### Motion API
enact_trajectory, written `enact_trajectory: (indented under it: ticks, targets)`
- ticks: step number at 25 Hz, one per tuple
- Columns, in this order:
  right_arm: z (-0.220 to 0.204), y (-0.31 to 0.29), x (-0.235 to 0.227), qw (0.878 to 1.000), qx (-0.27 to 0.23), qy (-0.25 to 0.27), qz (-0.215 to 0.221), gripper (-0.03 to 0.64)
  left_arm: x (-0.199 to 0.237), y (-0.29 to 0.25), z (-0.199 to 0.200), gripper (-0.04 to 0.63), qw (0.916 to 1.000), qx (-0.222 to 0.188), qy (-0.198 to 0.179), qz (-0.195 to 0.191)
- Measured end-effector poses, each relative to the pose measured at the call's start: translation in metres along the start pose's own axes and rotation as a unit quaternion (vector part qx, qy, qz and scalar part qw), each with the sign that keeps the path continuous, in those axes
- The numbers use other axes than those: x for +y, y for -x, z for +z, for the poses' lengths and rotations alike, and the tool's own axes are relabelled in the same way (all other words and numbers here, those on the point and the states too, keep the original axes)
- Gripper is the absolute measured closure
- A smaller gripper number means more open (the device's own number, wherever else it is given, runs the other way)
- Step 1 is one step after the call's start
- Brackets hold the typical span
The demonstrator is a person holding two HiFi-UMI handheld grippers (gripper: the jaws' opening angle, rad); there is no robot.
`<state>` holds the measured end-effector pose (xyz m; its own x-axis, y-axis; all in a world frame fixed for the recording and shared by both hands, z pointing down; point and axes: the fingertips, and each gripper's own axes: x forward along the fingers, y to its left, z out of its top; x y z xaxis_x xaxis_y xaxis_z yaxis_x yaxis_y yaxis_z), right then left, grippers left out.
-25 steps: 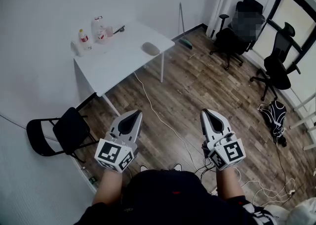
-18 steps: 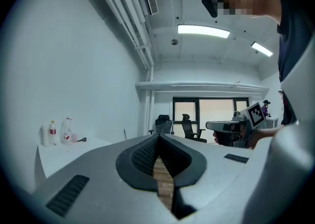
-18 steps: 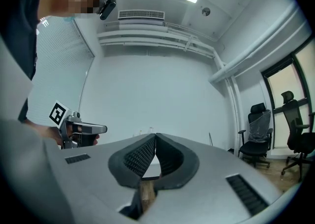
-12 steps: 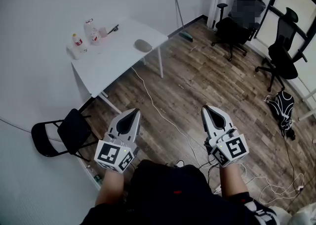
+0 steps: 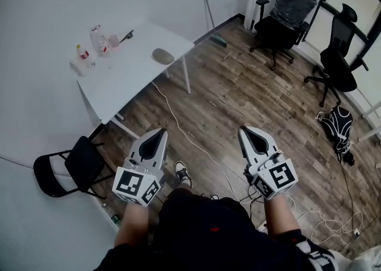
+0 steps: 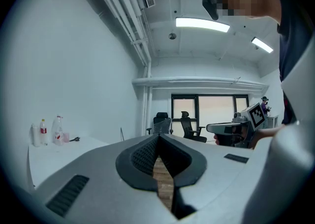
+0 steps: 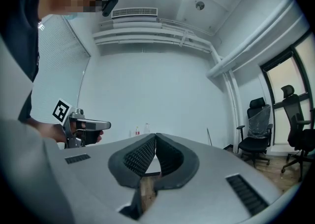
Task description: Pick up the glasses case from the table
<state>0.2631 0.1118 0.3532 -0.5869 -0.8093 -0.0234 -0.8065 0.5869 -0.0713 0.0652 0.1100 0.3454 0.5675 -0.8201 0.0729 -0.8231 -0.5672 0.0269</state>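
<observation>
Your left hand-held gripper [image 5: 161,133] and right hand-held gripper [image 5: 243,130] are pressed together, empty. One glasses case [image 5: 162,56] lies on the table [image 5: 128,82], upper left.

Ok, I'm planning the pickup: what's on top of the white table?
On the table: a grey glasses case near one edge; bottles, a pink cup by the wall. Nothing covers them.

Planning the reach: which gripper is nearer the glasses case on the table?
Left. The left gripper is short of the glasses case, over the floor; the right gripper is farther right.
</observation>
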Motion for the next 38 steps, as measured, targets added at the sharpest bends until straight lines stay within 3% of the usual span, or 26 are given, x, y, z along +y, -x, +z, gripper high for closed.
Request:
enact_trajectory:
  ticks: [8,14,21,29,38]
  targets:
    - [-0.006,-0.06,-0.032,0.999,0.024,0.011,-0.02,0.595,0.057,-0.06,-0.004,0.572,0.9997,-0.01,0.014,-0.02]
    - [-0.008,-0.155,-0.029,0.999,0.034,0.015,-0.01,0.595,0.14,-0.086,-0.003,0.572,0.9984,-0.011,0.053,-0.02]
    - [-0.012,-0.279,-0.002,0.999,0.049,0.022,0.005,0.595,0.258,-0.091,-0.012,0.572,0.9985,-0.001,0.054,0.005]
    - [-0.024,-0.376,0.035,0.996,0.07,0.024,0.051,0.595,0.341,-0.084,-0.025,0.572,0.9971,0.001,0.066,0.037]
    - [-0.033,-0.455,0.032,0.99,0.077,0.028,0.117,0.595,0.383,-0.091,-0.029,0.572,0.9944,0.0,0.059,0.088]
